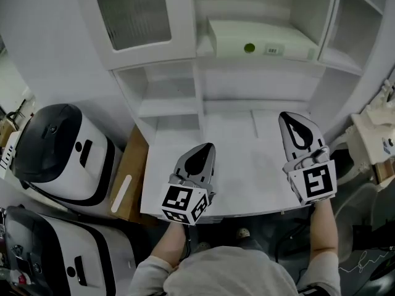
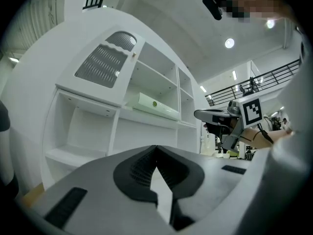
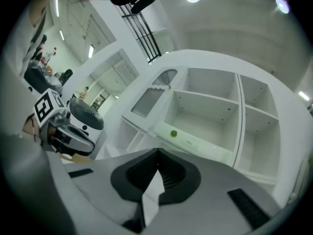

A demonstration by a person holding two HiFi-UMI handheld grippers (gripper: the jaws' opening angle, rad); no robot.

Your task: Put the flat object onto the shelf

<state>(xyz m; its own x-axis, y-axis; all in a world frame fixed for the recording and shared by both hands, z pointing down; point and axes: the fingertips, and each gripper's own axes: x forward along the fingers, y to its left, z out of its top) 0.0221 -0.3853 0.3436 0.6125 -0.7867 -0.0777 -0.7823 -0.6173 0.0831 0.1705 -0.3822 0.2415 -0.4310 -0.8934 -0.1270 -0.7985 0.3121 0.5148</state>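
Note:
The flat object, a white slab-like box (image 1: 259, 39) with a green dot, lies on an upper board of the white shelf unit (image 1: 199, 85), in its wide middle bay. It also shows as a pale strip in the left gripper view (image 2: 151, 105) and in the right gripper view (image 3: 188, 141). My left gripper (image 1: 207, 148) hovers over the near part of the white table (image 1: 247, 165), shut and empty (image 2: 156, 148). The right gripper (image 1: 289, 117) hangs farther right, nearer the shelf, also shut with nothing in it (image 3: 157, 152). Both are well short of the box.
Two white-and-black domed appliances (image 1: 62, 153) (image 1: 55, 258) stand on the floor at the left, beside a brown cardboard box (image 1: 126, 184). A shelf door with a ribbed panel (image 1: 133, 14) closes the upper left bay. Pale clutter (image 1: 376, 134) sits at the right edge.

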